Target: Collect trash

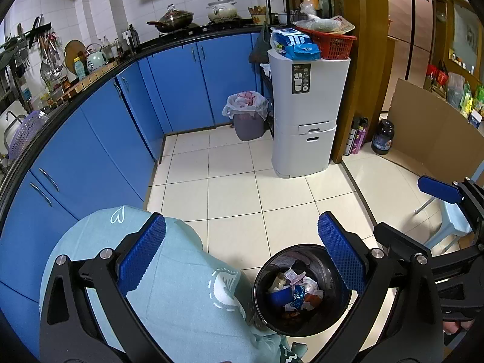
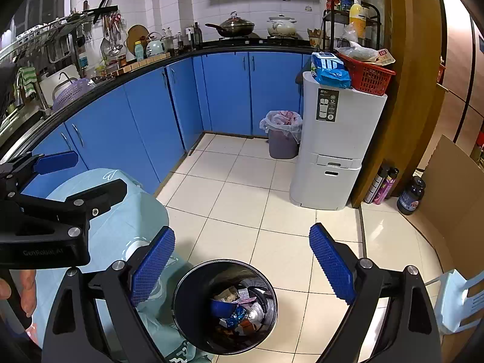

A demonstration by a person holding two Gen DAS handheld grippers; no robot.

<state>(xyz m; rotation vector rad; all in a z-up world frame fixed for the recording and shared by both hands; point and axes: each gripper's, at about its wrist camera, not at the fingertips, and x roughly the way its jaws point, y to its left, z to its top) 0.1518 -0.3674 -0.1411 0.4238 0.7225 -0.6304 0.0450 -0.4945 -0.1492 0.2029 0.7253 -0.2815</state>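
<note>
Bright, sharp frames; fisheye-warped, dark-vignetted edges.

Blue cabinet doors point(image 2: 151, 115) curve under a black countertop point(image 2: 181, 56). A tall white plastic cabinet point(image 2: 335, 139) carries a red mesh basket point(image 2: 367, 77); brown cardboard sheet point(image 2: 453, 181) leans nearby.

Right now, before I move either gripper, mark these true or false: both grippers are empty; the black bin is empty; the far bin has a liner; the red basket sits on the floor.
1. Both grippers are empty: true. The left gripper and right gripper are open, holding nothing.
2. The black bin is empty: false. It holds wrappers and other trash.
3. The far bin has a liner: true.
4. The red basket sits on the floor: false. It rests atop the white cabinet.
</note>
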